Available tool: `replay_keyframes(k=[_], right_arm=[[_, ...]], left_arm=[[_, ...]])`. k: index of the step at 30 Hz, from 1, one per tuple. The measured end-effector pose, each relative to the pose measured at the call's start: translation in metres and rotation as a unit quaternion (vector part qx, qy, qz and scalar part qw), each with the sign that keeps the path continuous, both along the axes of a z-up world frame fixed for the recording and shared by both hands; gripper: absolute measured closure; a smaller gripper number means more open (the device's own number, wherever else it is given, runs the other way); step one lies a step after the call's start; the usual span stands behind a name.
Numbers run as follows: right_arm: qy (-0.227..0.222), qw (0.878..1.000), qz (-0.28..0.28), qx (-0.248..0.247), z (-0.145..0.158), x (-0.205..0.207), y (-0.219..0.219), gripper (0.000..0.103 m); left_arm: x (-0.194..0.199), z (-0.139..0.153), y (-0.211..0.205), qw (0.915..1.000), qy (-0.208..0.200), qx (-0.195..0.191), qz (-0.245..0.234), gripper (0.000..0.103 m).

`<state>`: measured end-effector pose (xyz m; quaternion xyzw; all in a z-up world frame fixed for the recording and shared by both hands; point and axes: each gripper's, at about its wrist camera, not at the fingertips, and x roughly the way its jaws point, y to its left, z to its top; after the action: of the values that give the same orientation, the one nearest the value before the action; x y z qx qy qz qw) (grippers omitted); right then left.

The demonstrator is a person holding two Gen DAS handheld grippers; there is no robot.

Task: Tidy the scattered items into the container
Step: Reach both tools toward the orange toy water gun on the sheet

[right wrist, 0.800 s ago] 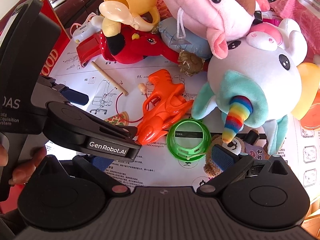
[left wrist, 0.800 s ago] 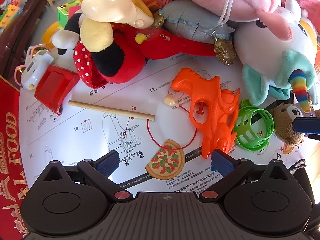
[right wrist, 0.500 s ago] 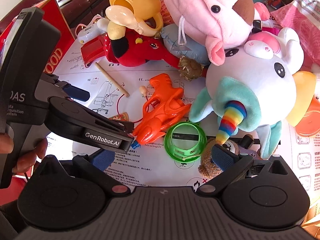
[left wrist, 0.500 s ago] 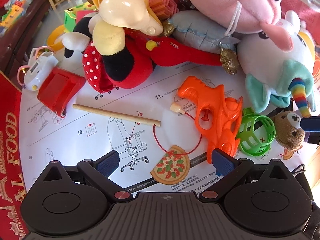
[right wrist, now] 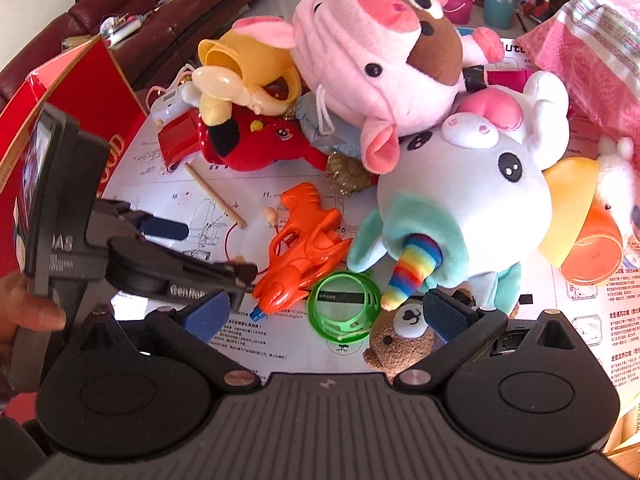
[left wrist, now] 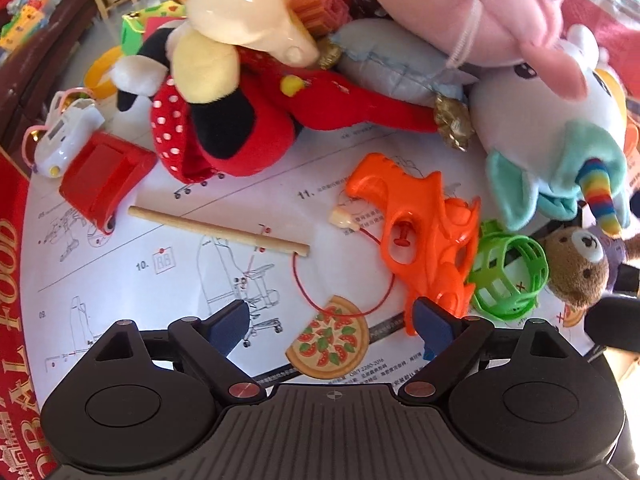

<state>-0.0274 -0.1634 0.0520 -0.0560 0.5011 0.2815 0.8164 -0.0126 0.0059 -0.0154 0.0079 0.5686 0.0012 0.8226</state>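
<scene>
My left gripper [left wrist: 328,320] hangs over the printed instruction sheet [left wrist: 120,280] with its jaws spread wide and nothing between them; a pizza-slice toy [left wrist: 329,339] on a red cord lies just ahead between the pads. To its right, the muzzle of the orange water pistol [left wrist: 420,232] sits close by the right pad. Further ahead lies a wooden stick [left wrist: 218,231], with a red plastic piece [left wrist: 102,178] off to the left. Beyond them I see a polka-dot mouse plush [left wrist: 224,120].

My right gripper [right wrist: 324,310] is likewise released and empty. A green lattice ball [right wrist: 344,304] lies between its pads, and a small brown bear plush [right wrist: 400,340] lies against the right pad. Ahead on the right, the unicorn plush [right wrist: 460,192] crowds in, its rainbow horn hanging over the ball. The pink pig plush [right wrist: 372,68] is piled on behind it. Far left, a red box [right wrist: 80,92] stands beside the sheet.
</scene>
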Motion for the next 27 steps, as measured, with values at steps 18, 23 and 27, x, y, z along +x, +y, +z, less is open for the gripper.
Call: replay_keyframes(k=[18,23,27], right_arm=[[-0.017,1.0,-0.006,-0.009,-0.004,0.016,0.018,0.016],[-0.01,1.0,0.009,0.005,-0.002,0.017,0.025,0.037],[-0.001,1.0,0.025,0.01,-0.007,0.02,0.038,0.038]], left_arm=[[0.002,-0.006,-0.021,0.9987,-0.003,-0.043,-0.027,0.025],[0.001,-0.007,0.005,0.9991,-0.01,-0.04,0.009,0.025],[0.001,-0.014,0.026,0.9985,0.009,-0.043,0.034,0.022]])
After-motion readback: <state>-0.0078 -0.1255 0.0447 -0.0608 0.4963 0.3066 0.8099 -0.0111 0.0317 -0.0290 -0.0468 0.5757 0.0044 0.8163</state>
